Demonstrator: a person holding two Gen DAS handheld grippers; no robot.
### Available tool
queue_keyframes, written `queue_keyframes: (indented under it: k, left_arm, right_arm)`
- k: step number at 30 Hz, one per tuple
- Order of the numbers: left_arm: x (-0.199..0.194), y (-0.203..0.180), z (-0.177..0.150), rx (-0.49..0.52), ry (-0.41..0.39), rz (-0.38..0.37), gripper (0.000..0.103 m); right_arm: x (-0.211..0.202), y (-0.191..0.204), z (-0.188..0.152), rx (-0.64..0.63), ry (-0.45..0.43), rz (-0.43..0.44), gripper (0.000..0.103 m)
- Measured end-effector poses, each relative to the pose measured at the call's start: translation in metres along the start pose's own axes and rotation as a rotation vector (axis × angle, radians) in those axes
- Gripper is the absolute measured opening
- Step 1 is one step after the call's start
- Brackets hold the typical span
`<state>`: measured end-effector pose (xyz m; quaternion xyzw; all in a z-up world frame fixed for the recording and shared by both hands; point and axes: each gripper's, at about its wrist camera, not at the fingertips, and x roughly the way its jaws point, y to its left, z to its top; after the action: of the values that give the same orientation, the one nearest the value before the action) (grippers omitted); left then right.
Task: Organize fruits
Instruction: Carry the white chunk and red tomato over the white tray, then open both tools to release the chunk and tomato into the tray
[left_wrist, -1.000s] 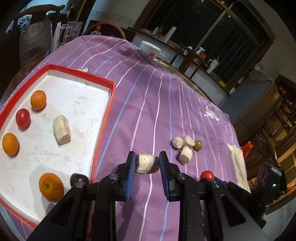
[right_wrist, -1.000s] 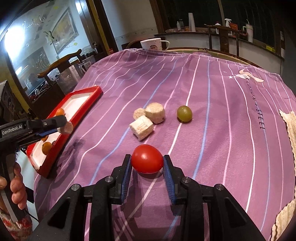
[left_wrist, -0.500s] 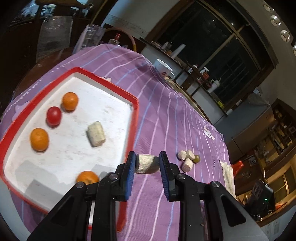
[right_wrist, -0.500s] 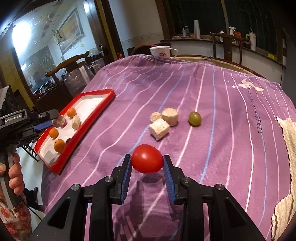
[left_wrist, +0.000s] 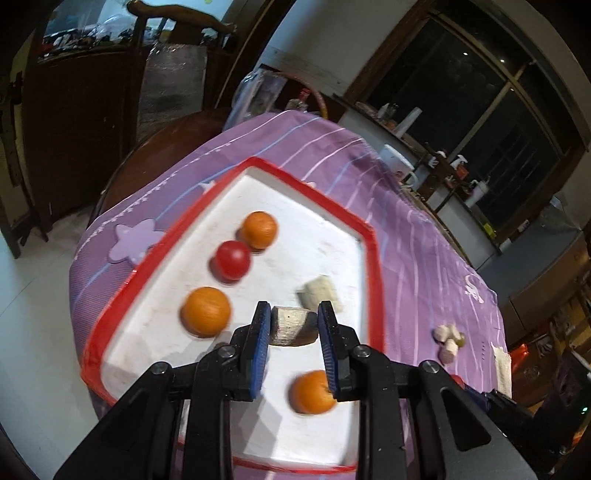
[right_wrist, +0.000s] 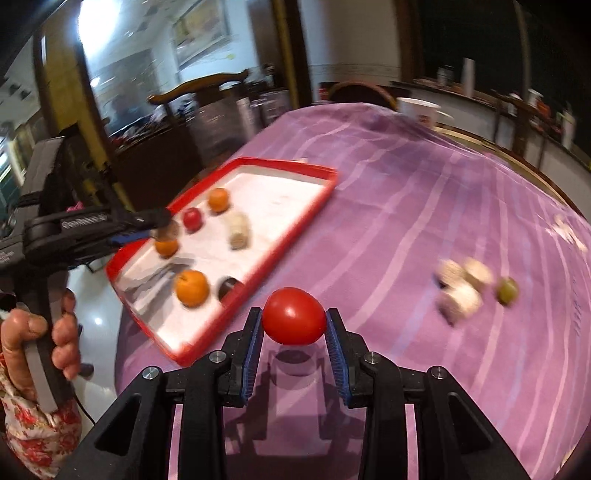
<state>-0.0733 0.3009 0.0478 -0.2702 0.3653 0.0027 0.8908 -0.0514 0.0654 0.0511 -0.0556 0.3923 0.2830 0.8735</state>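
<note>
With the left hand-held gripper (left_wrist: 292, 325) clenched on a banana piece (left_wrist: 293, 327) above the red-rimmed tray (left_wrist: 371, 258), lower it onto bare white floor between the oranges (left_wrist: 206, 311) before releasing. Your right hand-held gripper (right_wrist: 294, 328), grasping the tomato (right_wrist: 294, 320) over the desk (right_wrist: 424, 229), follows leftward toward the tray.

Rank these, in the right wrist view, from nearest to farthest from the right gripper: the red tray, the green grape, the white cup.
1. The red tray, to the left of the right gripper; its near corner lies closest.
2. The green grape, on the purple cloth to the right, beside the banana pieces.
3. The white cup, at the table's far edge.
</note>
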Motion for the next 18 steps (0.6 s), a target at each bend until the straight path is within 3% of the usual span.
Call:
queue_keyframes:
  k: [4,9,18]
  left_arm:
    - [0.008,0.015,0.009,-0.005,0.011,0.038,0.025]
    - [0.016,0.023,0.016,-0.006,0.020,0.016,0.025]
    - [0.031,0.030,0.034,-0.021,0.027,0.018,0.026]
  right_arm:
    - [0.025,0.022,0.023,-0.038,0.012,0.026,0.037]
    - [0.054,0.038,0.050,-0.085,0.023,0.000,0.037]
    - [0.097,0.014,0.088,0.011,0.059,-0.043,0.037]
